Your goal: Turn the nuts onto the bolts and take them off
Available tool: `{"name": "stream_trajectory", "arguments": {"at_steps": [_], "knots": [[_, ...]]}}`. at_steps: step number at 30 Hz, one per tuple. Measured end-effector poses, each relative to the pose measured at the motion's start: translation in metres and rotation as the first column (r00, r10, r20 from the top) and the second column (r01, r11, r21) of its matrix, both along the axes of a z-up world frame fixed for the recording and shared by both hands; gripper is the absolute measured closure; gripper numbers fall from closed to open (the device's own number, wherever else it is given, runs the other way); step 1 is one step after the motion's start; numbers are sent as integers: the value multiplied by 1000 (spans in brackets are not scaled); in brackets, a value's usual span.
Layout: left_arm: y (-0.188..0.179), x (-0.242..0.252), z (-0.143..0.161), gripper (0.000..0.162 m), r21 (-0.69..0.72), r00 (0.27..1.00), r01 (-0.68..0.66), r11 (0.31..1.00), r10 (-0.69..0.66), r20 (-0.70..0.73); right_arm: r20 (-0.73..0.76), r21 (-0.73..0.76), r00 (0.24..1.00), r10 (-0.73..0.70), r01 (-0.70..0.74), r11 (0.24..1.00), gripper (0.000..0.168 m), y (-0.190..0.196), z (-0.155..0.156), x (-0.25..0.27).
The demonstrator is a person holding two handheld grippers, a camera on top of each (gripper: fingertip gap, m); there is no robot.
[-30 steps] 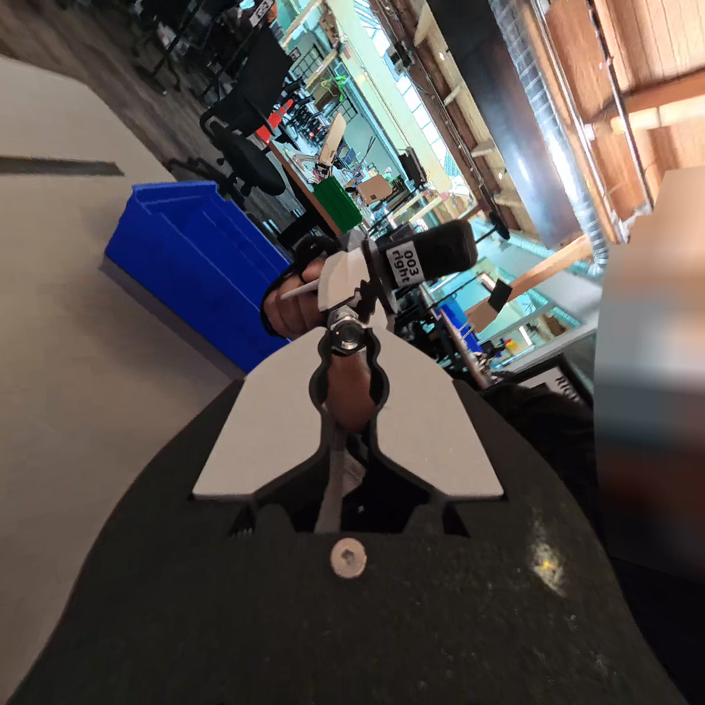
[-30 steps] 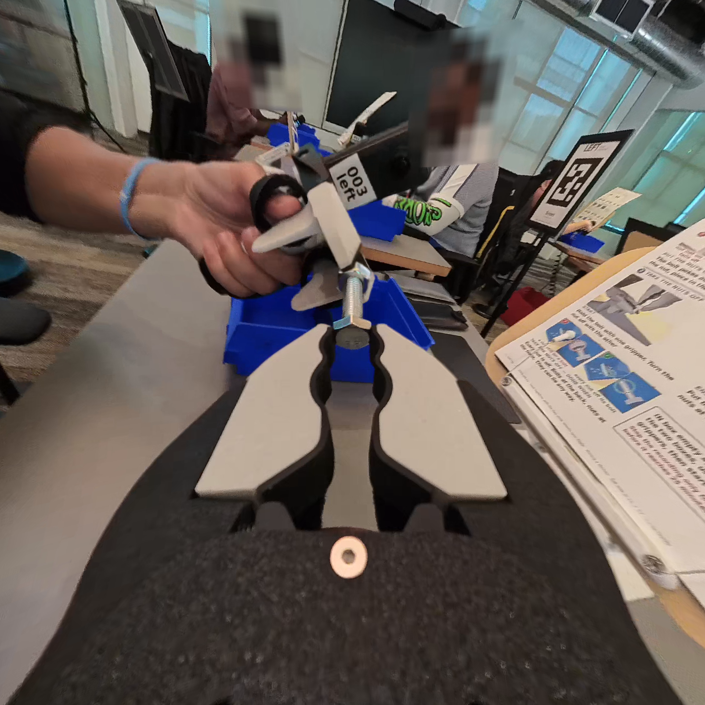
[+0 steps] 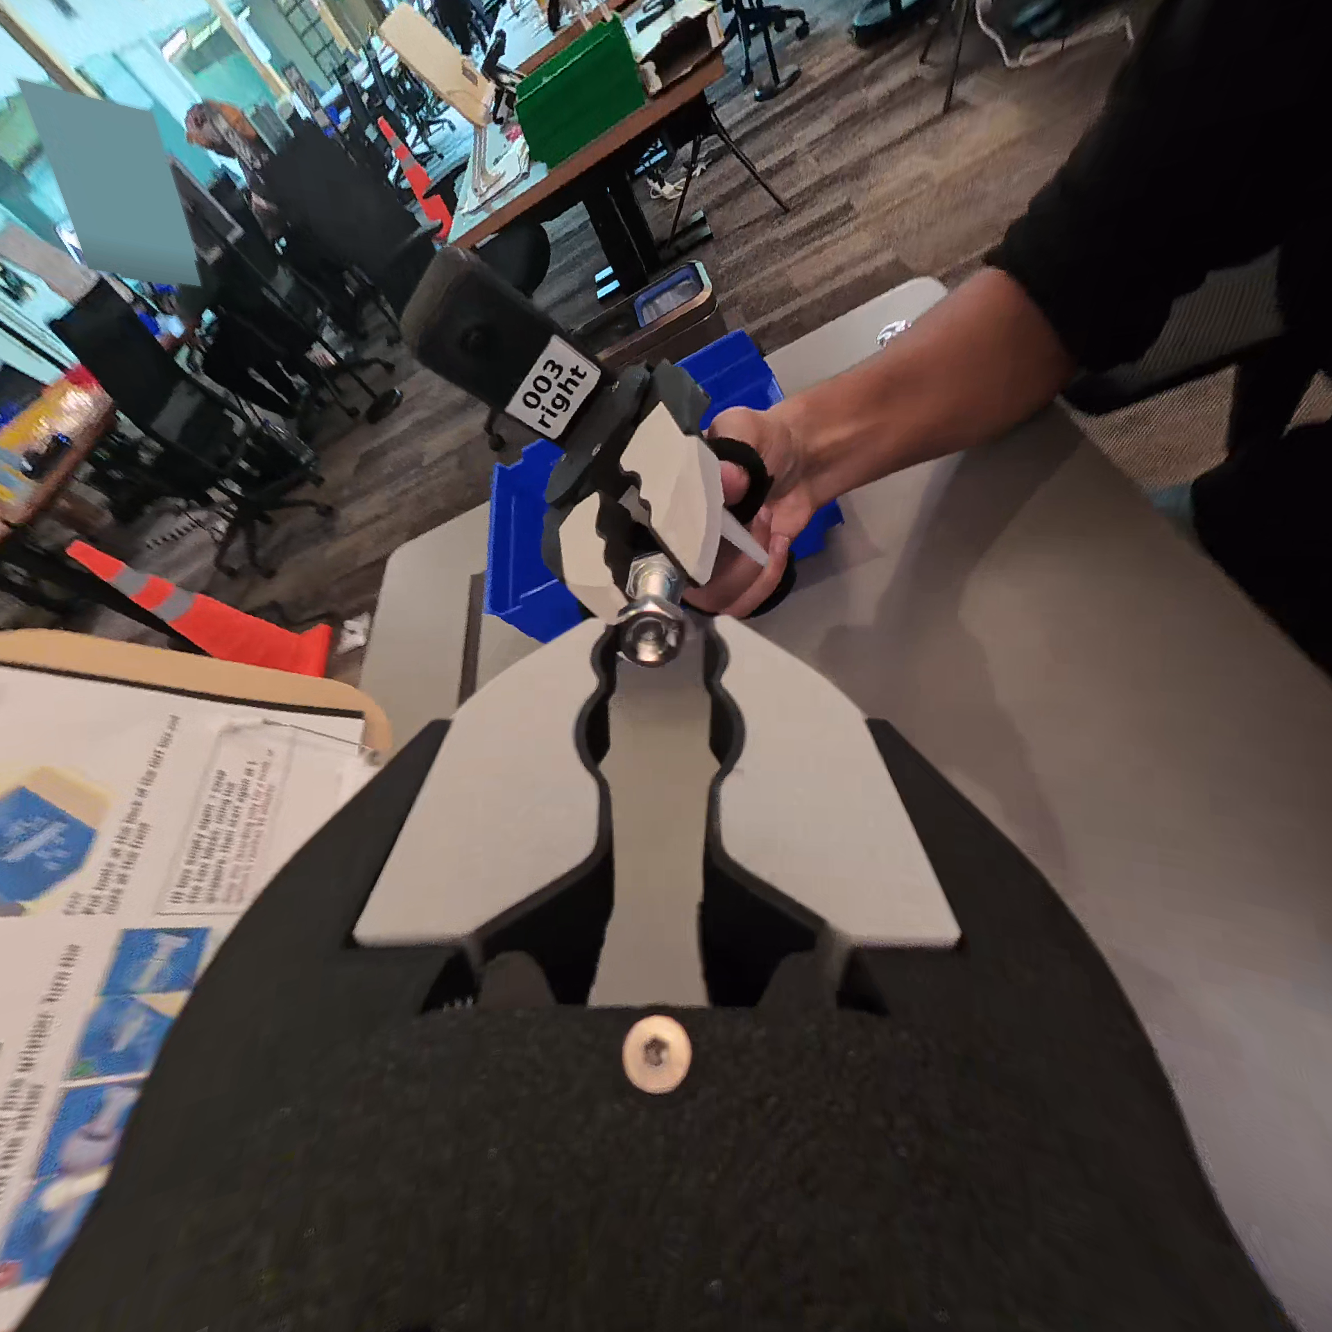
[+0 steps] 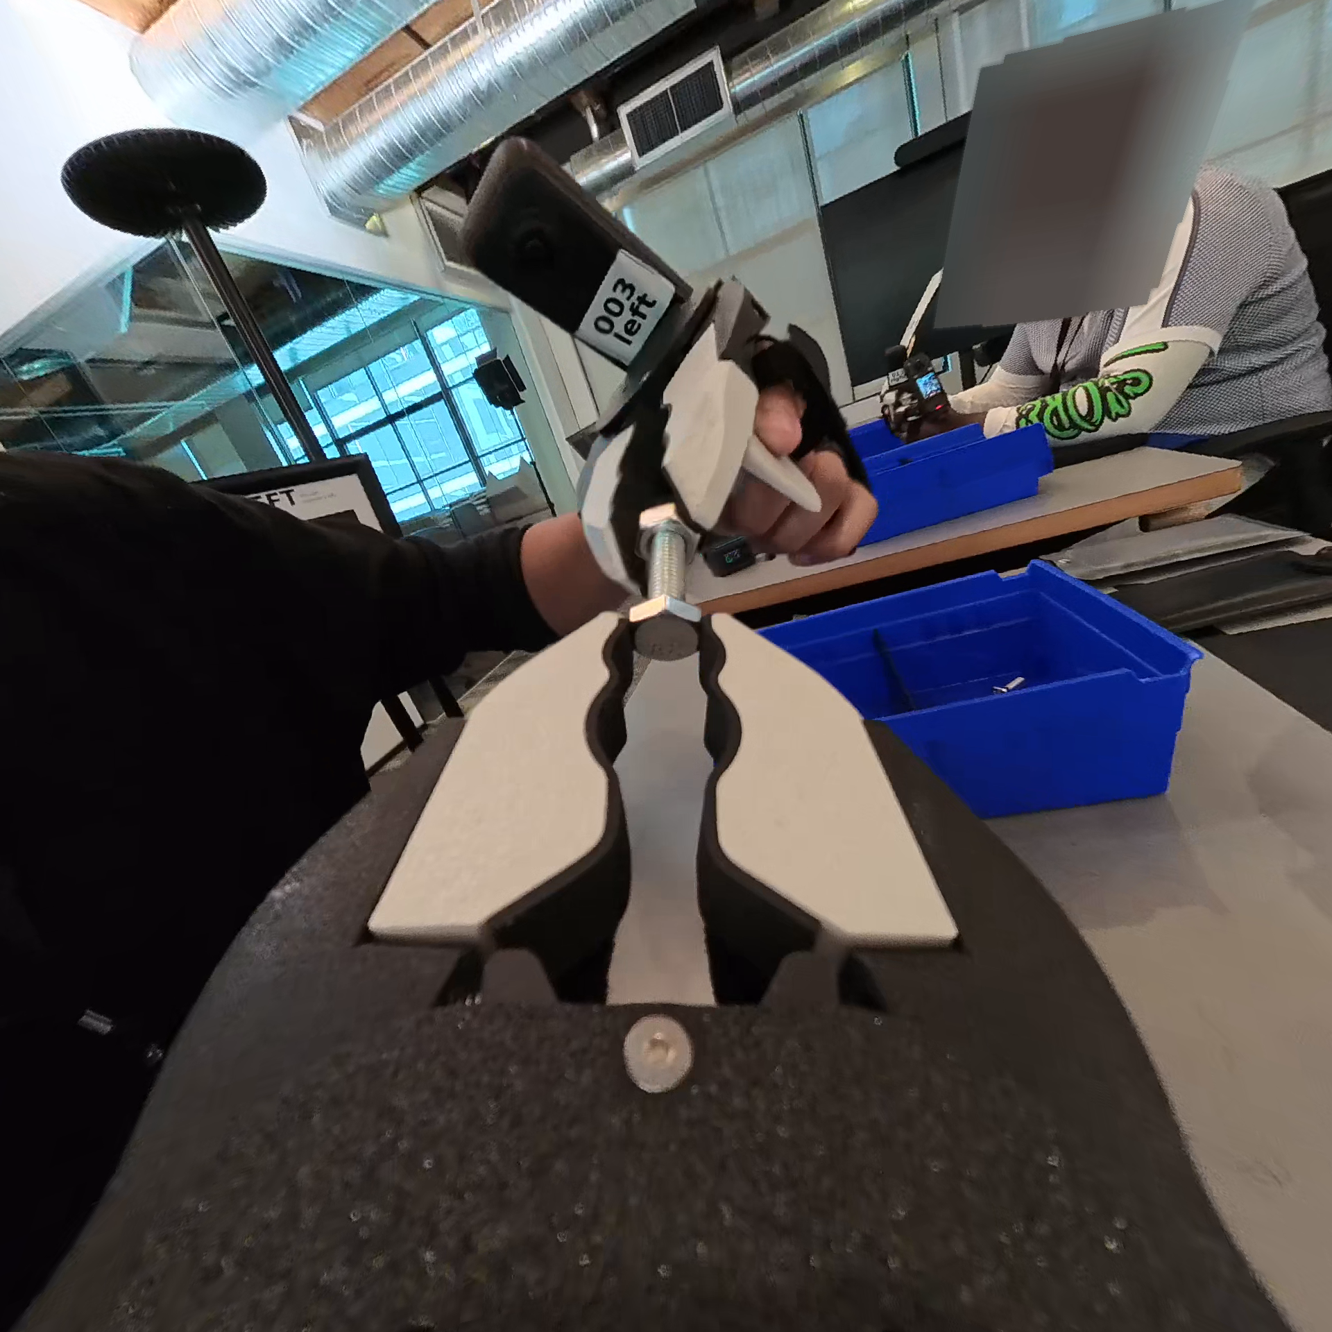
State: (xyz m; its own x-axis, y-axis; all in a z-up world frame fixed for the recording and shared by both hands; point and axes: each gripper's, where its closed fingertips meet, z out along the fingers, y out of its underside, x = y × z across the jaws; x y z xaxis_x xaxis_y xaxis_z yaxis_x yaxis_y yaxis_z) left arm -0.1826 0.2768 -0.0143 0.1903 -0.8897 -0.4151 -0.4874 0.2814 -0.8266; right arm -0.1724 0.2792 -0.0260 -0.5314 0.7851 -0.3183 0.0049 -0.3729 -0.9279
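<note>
Since everything here hinges on one line, I'll start there: the silver threaded steel bolt runs straight between the two tools, held up in the air above the grey surface, with its long axis pointing pretty much along each tool's own forward direction.

The right tool is clenched on the bolt's hex head, which sits right at its fingertips. From there the shaft runs away and slightly up to the left tool, which is clenched on the silver hex nut. In the left wrist view you're looking at the tip of the bolt poking through the nut, so the nut is out at the free end of the thread, well apart from the head.

My read is that the next move is a twist about that shared axis, with one tool rolling while the other holds firm. If either one tilts off the line, the nut could bind or slip out of the pads. I can't tell from this whether the nut is going on or coming off.

A blue plastic bin sits on the surface just to the right of the tools in the right wrist view, with one small loose bolt inside.
</note>
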Motion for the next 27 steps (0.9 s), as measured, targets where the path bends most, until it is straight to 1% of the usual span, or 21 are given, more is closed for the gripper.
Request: {"name": "stream_trajectory", "arguments": {"at_steps": [2, 3, 5, 6, 7, 8, 10, 11, 12, 13, 14, 15, 16, 17, 18, 19, 21, 23, 24, 25, 27], "knots": [[3, 1, -2, 117, -83, 998, -47, 995, 50, 27, -15, -9, 1000, -17, 16, 1000, 150, 5, 2, 2], [5, 1, -1, 110, -130, 995, -75, 989, 82, 50, -13, -3, 999, -32, 32, 999, 151, 8, 2, 3], [3, 4, 6, 105, -218, 983, -81, 973, 115, 145, -20, 5, 999, -48, 49, 999, 150, 13, 4, 7], [5, 3, 10, 101, -270, 966, -99, 958, 157, 205, -18, 20, 998, -67, 68, 998, 151, 16, 5, 8], [8, 2, 13, 100, -343, 942, -113, 932, 211, 261, -11, 46, 996, -86, 87, 995, 151, 18, 4, 8], [9, 2, 13, 96, -441, 918, -116, 890, 265, 294, -4, 77, 995, -104, 104, 992, 151, 19, 3, 9], [11, 3, 6, 88, -622, 881, -118, 774, 370, 293, 9, 146, 989, -144, 142, 979, 151, 22, 0, 9], [9, 6, 4, 88, -683, 872, -92, 724, 390, 296, 16, 180, 987, -162, 156, 971, 151, 23, -1, 9], [11, 6, -1, 92, -746, 850, -98, 659, 445, 281, 24, 206, 984, -178, 170, 964, 151, 24, -3, 9], [11, 6, -3, 91, -800, 835, -80, 595, 478, 272, 30, 233, 981, -192, 180, 956, 151, 25, -4, 9], [9, 8, -4, 96, -851, 821, -34, 525, 500, 275, 35, 253, 979, -200, 184, 950, 151, 24, -5, 9], [10, 7, -8, 101, -908, 801, -10, 418, 547, 243, 42, 273, 978, -207, 188, 944, 151, 24, -7, 8], [8, 9, -5, 101, -939, 786, 77, 335, 560, 264, 48, 290, 976, -213, 191, 938, 151, 24, -9, 7], [7, 9, -2, 105, -953, 766, 157, 258, 577, 282, 52, 303, 975, -216, 191, 934, 151, 23, -10, 7], [9, 7, -5, 106, -965, 749, 186, 187, 608, 263, 54, 311, 975, -216, 189, 931, 151, 22, -11, 6], [11, 5, -9, 106, -969, 742, 190, 159, 623, 248, 54, 318, 975, -217, 189, 929, 151, 20, -11, 5], [12, 3, -19, 104, -980, 750, 157, 122, 631, 198, 61, 341, 973, -223, 190, 921, 151, 18, -13, 3], [11, 3, -13, 111, -972, 737, 208, 107, 636, 228, 70, 360, 973, -222, 183, 915, 151, 15, -16, 2], [11, 3, -12, 112, -972, 736, 211, 107, 637, 230, 73, 367, 972, -223, 181, 913, 151, 14, -17, 1], [11, 2, -12, 117, -973, 735, 195, 119, 639, 226, 73, 365, 973, -220, 179, 913, 151, 13, -17, 0], [12, 0, -13, 134, -976, 736, 167, 137, 641, 216, 74, 354, 974, -215, 176, 919, 151, 13, -17, 0]]}}
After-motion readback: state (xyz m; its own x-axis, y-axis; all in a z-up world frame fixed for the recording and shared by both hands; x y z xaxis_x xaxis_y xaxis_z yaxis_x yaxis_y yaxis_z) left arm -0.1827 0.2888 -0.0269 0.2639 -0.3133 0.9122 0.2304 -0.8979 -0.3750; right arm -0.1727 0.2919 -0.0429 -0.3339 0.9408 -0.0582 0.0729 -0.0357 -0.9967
